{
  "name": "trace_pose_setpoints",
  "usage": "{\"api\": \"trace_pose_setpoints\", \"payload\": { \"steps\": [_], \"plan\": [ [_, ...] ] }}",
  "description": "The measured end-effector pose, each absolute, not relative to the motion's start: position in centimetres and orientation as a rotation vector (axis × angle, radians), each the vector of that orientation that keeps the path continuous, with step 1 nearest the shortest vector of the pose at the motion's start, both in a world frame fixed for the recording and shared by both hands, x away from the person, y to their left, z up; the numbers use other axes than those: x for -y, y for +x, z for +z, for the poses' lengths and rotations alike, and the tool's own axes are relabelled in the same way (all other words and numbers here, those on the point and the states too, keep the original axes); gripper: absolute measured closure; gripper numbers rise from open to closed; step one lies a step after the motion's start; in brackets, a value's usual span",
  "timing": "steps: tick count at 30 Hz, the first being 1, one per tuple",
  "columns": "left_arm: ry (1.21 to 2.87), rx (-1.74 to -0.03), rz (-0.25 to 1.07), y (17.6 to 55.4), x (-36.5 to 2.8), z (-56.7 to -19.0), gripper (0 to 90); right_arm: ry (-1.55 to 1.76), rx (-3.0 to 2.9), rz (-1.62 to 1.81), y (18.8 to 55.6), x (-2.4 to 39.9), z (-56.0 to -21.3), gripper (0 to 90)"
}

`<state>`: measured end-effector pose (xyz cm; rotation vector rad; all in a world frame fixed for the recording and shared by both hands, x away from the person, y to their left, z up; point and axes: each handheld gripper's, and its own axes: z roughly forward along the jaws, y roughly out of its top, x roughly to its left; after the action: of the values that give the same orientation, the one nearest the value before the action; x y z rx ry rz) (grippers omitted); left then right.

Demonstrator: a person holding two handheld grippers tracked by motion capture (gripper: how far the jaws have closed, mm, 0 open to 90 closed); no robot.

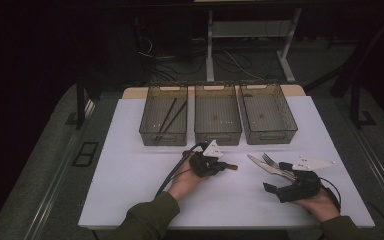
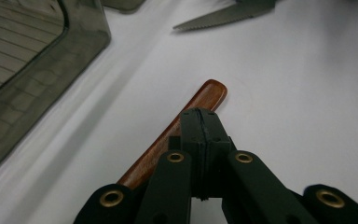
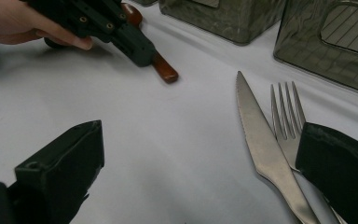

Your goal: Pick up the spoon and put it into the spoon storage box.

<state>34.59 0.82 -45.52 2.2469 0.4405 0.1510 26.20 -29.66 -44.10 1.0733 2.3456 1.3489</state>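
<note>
Surface: white tabletop (image 1: 130, 190), dark room behind, desk legs and cables on the floor beyond.
Item in hand: reddish-brown wooden utensil handle (image 2: 186, 121), lying low over the white top in front of the middle bin; only the handle end shows, so whether it is a spoon or something else I cannot tell.
Left gripper (image 1: 220, 166): jaws pressed together on the wooden handle, which pokes out past the tips.
Right gripper (image 1: 275, 190): jaws spread wide, resting at the near right, one jaw overlapping the fork; nothing pinched.
Waiting items: serrated steel table knife (image 3: 261, 149) and steel fork (image 3: 286, 123), side by side and touching, on the table.
Bins: three smoky translucent plastic bins in a row at the far edge; left bin (image 1: 163, 135) holds a pair of dark chopsticks (image 1: 172, 114); middle bin (image 1: 218, 136) and right bin (image 1: 269, 134) look empty.
Progress (judgement): sorting looks early. One kind binned, wooden utensil picked up but not placed, knife and fork untouched.
</note>
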Motion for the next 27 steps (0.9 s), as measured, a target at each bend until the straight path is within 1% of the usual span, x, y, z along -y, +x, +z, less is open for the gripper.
{"api": "trace_pose_setpoints", "payload": {
  "steps": [10,16,17,18,20,24,27],
  "plan": [
    [2.236,-0.467,0.157,35.7,0.1,-45.6,89.1,1.071,-2.347,1.348,26.2,29.6,-44.1,0.6],
    [2.193,-0.478,0.129,35.5,-0.8,-44.5,88.9,1.075,-2.345,1.350,26.1,29.7,-44.1,0.6],
    [2.188,-0.481,0.124,35.5,-1.1,-44.2,87.5,1.073,-2.345,1.350,26.1,29.7,-44.1,0.6],
    [2.185,-0.486,0.118,35.4,-1.4,-43.9,83.3,1.072,-2.346,1.350,26.1,29.7,-44.0,0.6],
    [2.170,-0.486,0.127,35.1,-2.4,-43.2,79.0,1.070,-2.344,1.352,26.1,29.7,-44.0,0.6],
    [2.133,-0.523,0.155,34.7,-5.1,-42.1,68.3,1.072,-2.342,1.354,26.1,29.8,-44.0,0.6],
    [2.103,-0.572,0.176,34.7,-7.2,-41.8,62.7,1.074,-2.344,1.350,26.1,29.7,-44.1,0.6]
  ]
}}
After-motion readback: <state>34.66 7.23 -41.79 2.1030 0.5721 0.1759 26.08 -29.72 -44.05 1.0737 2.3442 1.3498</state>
